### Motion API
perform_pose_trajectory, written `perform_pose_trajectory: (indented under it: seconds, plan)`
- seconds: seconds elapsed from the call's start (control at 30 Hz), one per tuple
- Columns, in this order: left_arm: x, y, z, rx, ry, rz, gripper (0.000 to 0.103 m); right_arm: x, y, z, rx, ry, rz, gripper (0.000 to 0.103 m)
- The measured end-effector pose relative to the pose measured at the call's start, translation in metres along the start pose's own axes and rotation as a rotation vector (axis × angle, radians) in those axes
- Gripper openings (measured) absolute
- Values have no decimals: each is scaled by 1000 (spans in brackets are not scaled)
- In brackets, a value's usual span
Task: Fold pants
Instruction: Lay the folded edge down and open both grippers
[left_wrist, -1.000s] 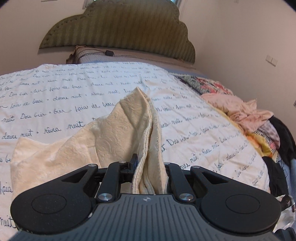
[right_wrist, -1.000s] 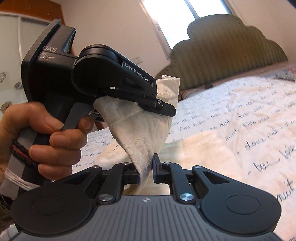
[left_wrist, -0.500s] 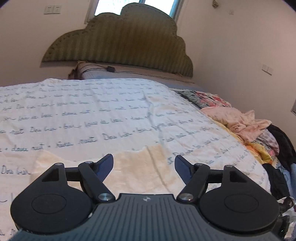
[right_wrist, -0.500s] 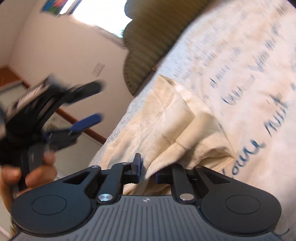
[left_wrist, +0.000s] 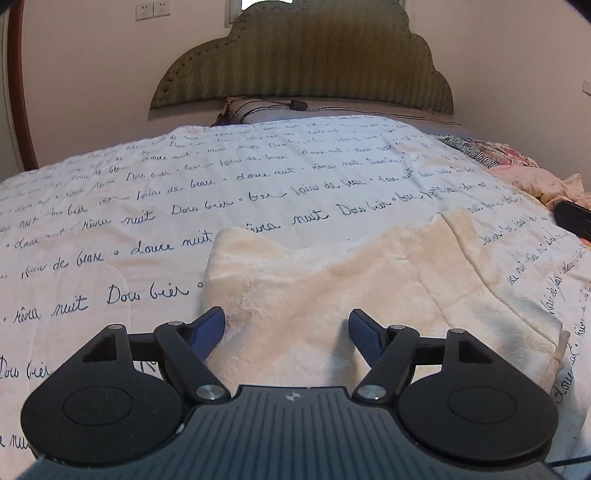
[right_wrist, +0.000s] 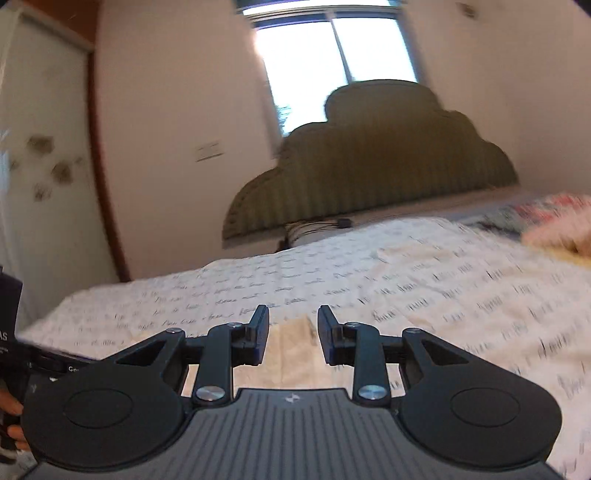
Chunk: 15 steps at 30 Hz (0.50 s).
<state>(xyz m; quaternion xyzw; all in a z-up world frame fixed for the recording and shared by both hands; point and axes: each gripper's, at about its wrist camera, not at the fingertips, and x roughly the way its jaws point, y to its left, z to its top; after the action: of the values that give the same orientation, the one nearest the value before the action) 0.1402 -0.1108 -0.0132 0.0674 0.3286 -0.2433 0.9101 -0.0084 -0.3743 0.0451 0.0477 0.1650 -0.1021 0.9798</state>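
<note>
We had laid the cream pants (left_wrist: 332, 280) folded on the bed (left_wrist: 184, 192), our left claw (left_wrist: 287, 334) and right claw (right_wrist: 293, 334) had just opened and held nothing, and more folding looked left.

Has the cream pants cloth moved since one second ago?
Yes. The pants hung raised toward the headboard; now they lie flat on the bedspread, free of the left gripper.

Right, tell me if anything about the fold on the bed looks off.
The cream pants lie on the script-print bedspread only loosely folded: the far edge is uneven, with corners sticking up at left and right, and a crease runs down the right side. Both grippers are clear of the cloth.
</note>
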Motion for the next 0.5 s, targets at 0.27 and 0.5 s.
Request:
perform_pose_trajectory:
  seconds: [0.27,0.5]
  plan:
    - [21,17,28,-88,2,-96,75,132,24,-7,-287,363,138,26]
    - [44,28,25,-138,38,-33,63,108,-11,-16,-195,334,32,28]
